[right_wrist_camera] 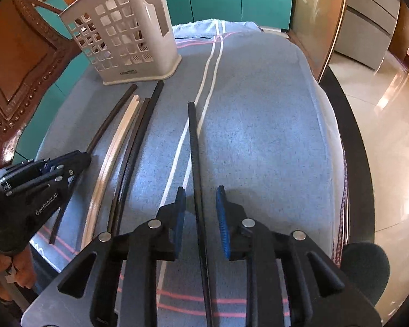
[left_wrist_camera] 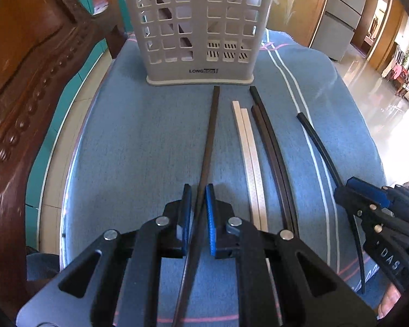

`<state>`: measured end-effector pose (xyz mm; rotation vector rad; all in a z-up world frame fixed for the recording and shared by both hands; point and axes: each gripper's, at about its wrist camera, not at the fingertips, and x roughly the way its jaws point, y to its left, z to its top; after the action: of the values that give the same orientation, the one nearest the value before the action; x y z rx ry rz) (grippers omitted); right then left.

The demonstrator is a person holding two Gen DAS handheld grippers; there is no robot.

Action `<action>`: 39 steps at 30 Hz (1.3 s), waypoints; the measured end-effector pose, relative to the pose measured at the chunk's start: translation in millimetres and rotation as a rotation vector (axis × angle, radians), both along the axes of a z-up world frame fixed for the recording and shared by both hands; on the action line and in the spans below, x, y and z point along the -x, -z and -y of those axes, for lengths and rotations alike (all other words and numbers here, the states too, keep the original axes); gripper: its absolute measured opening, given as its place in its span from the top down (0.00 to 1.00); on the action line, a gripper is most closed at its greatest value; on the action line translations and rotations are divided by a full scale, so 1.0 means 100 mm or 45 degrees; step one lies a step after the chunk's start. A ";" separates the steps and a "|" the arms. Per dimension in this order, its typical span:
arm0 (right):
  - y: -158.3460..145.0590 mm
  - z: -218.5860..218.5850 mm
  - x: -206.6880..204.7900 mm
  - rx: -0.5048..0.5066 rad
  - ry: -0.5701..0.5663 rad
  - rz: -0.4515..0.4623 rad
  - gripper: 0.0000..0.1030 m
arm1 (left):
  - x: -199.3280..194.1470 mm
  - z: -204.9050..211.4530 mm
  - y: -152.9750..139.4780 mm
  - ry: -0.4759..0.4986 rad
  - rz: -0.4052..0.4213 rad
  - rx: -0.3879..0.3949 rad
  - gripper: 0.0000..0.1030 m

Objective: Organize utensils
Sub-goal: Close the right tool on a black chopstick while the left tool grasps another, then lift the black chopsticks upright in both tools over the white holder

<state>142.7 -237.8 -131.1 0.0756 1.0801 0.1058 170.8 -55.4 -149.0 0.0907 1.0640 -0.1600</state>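
Observation:
A white perforated utensil holder stands at the far end of the blue cloth; it also shows in the right wrist view. My left gripper is open, its blue pads either side of a dark brown chopstick lying on the cloth. My right gripper is open around a black chopstick. Between them lie two cream chopsticks and two dark chopsticks. The right gripper shows in the left wrist view, the left gripper in the right wrist view.
A carved wooden chair back stands left of the table. The blue cloth covers a round table whose dark rim curves along the right. A glossy tiled floor lies beyond.

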 end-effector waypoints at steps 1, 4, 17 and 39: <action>0.00 -0.02 -0.02 0.010 -0.006 0.007 0.76 | -0.02 0.00 0.00 -0.001 -0.004 -0.001 0.88; 0.01 -0.06 -0.08 0.048 -0.024 0.027 0.75 | -0.09 0.03 -0.01 -0.002 -0.006 -0.017 0.87; 0.06 -0.20 -0.35 0.146 -0.083 0.111 0.68 | -0.37 0.11 -0.04 -0.007 0.014 -0.087 0.72; -1.08 0.05 0.24 -0.161 -0.171 0.442 0.94 | 0.30 -0.24 -1.00 0.011 0.263 0.222 0.94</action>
<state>119.0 -242.5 -23.6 0.0946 0.7298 0.2978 141.1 -31.5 -49.3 -0.0451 0.8398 -0.2454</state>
